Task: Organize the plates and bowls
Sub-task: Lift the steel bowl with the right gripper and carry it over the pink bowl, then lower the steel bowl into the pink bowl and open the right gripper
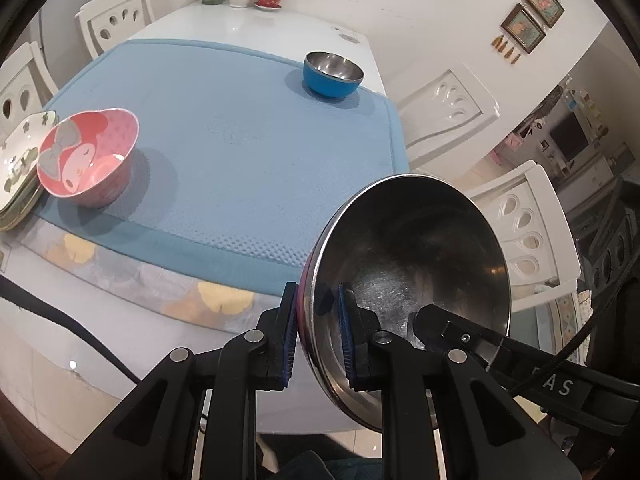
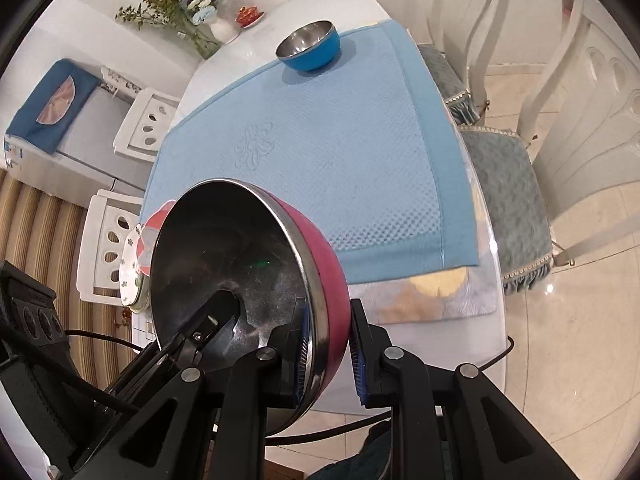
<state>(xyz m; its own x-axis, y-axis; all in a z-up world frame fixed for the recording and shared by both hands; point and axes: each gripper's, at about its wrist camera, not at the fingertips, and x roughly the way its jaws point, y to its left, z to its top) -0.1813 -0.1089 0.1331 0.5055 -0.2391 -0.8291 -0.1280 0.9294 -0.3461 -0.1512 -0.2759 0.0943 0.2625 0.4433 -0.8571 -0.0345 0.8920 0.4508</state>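
We hold the magenta steel bowl (image 2: pixel 256 280) tilted above the near table edge, our left gripper (image 1: pixel 318 340) and right gripper (image 2: pixel 328 354) each pinching opposite rims. The pink bowl (image 1: pixel 90 158) and blue bowl (image 1: pixel 332 74) sit on the blue mat (image 1: pixel 240 160).

The right tongs (image 2: pixel 326 354) pinch the rim of a tilted magenta steel bowl (image 2: pixel 240 264). A blue bowl (image 2: pixel 308 46) sits far off on the blue mat (image 2: pixel 340 152).
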